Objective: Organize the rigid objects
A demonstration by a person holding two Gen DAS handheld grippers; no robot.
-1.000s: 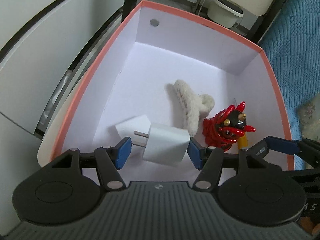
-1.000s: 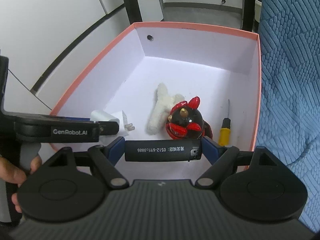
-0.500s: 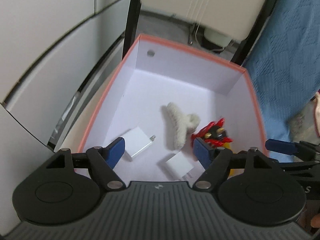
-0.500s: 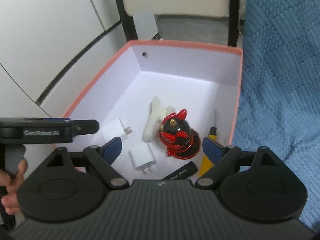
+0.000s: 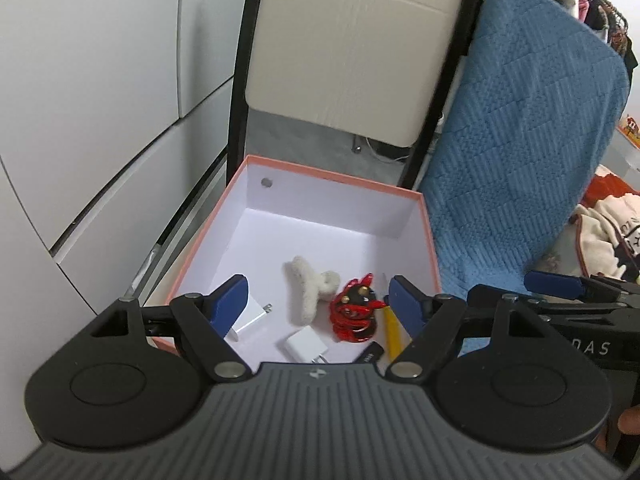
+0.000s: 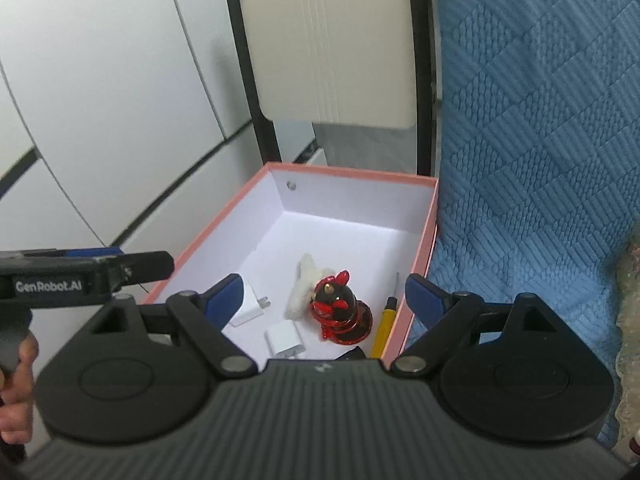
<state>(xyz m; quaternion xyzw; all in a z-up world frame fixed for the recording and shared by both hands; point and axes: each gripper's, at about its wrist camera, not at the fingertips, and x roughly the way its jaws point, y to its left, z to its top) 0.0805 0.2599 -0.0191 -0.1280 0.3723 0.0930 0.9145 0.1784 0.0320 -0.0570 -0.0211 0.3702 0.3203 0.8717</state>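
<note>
- The pink-rimmed box (image 6: 416, 280) holds two white chargers (image 6: 285, 338), a fluffy white clip (image 6: 306, 286), a red-and-black figurine (image 6: 340, 312), a yellow screwdriver (image 6: 383, 328) and a black bar (image 6: 352, 354).
- Both drops are judged done.
- The left gripper (image 5: 318, 306), just opened wider, and the right gripper (image 6: 324, 300) are held spread and empty above the box.
- Next, more loose items must be found.
- A blue blanket (image 6: 540, 160) is draped alongside; nothing blocks the box.

Pink-rimmed box (image 5: 337, 175) against a blue quilted cover (image 5: 520, 168)

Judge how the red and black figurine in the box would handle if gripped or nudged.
The figurine looks glossy and hard, so pads may slip on it. It stands upright on a wider coiled base, so it probably resists tipping. Its small horns look breakable.
</note>
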